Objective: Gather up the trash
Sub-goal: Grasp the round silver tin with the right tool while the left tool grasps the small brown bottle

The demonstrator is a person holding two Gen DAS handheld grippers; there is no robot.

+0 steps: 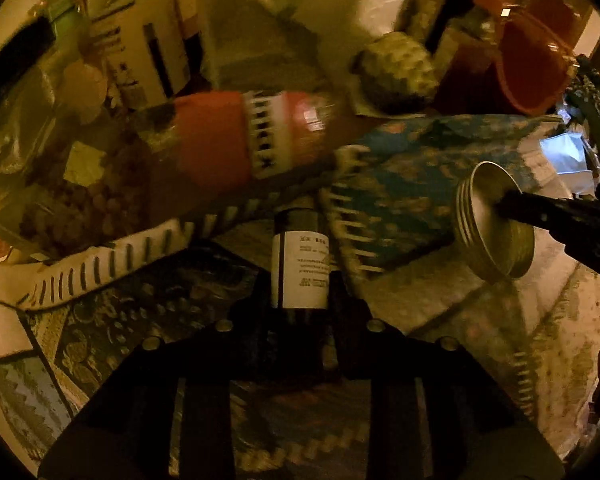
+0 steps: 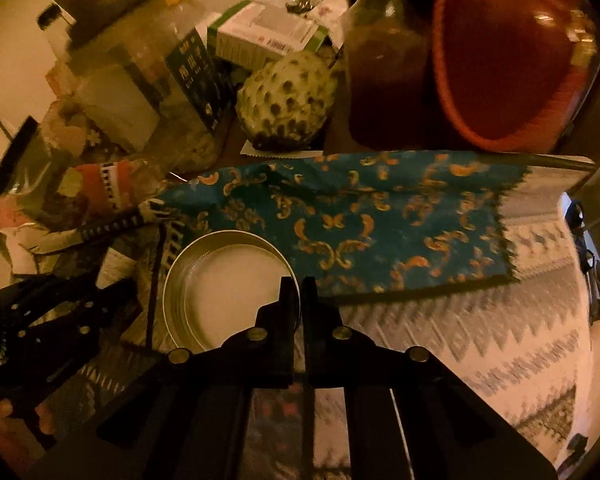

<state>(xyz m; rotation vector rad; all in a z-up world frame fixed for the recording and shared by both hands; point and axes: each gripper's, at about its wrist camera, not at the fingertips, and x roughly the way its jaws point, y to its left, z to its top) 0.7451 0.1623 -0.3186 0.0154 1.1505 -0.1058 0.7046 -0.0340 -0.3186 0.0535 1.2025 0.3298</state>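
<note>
Nearest my left claw stood a small dark bottle with a white label, caught between its two fingers; the pads sat against its sides, so I judged that claw clamped on the bottle. My right claw was closed tight on the wall of a shallow metal lid, one finger inside the rim and one outside, and the lid hung tilted off to the right of my left claw. Beyond both claws lay a blue patterned wrapper and an orange packet on the worktop, with a scaly green fruit farther back among boxes and jars. By my reckoning the collecting was barely begun: two pieces were in grip, while the wrapper, the packet and other litter remained. I saw no bin.
</note>
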